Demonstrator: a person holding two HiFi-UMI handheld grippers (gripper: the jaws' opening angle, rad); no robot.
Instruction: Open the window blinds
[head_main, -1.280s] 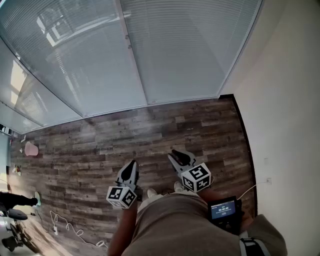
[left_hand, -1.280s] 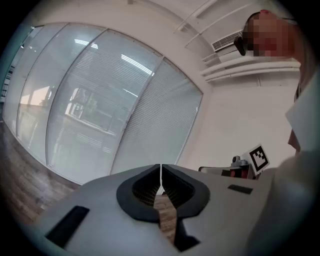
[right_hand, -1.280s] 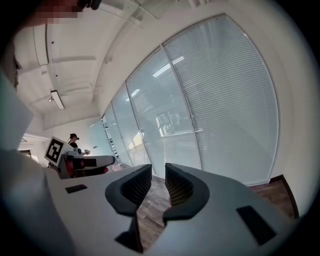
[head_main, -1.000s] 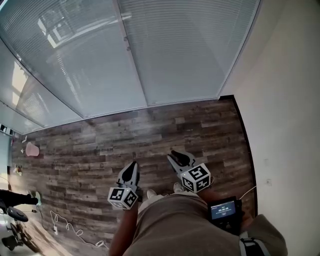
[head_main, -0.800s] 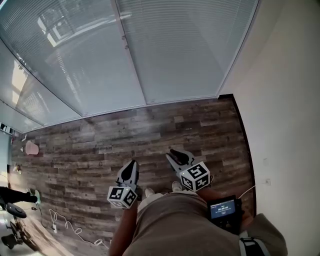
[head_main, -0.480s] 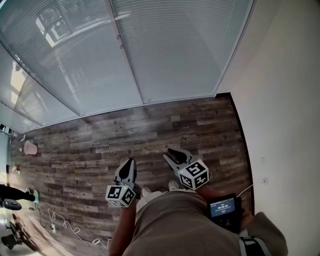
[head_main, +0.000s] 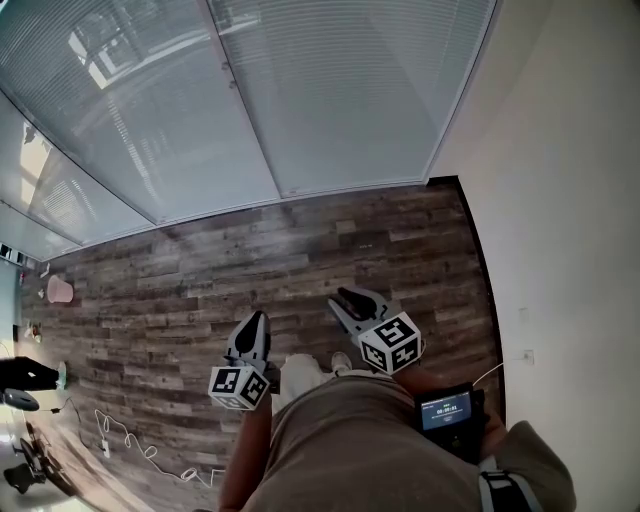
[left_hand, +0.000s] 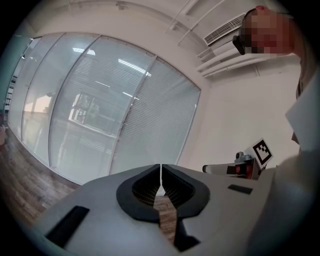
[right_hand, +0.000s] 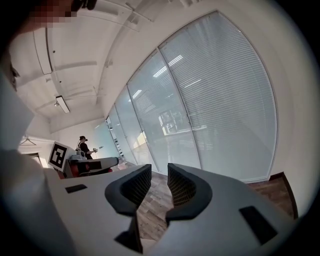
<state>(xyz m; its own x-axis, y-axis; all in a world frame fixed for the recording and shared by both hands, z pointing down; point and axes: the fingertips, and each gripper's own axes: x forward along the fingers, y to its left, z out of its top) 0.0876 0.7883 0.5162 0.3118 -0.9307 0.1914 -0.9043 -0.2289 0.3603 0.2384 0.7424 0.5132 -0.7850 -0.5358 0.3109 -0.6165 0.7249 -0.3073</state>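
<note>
Left claw (left_hand: 160, 172) shut, right claw (right_hand: 159, 176) parted — blinds (head_main: 330, 90) cut off above.

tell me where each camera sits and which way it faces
Head view: on the person's head, facing steeply down at the wooden floor and closed blinds; left tool, right tool and the person's beige clothing show.
Left gripper view: on the left tool, facing along its shut jaws toward the blinds; the right tool shows at right.
Right gripper view: on the right tool, facing along its open jaws toward the blinds; the left tool shows at left.
Shared: both gripper views see the blinds and each other's tool.
</note>
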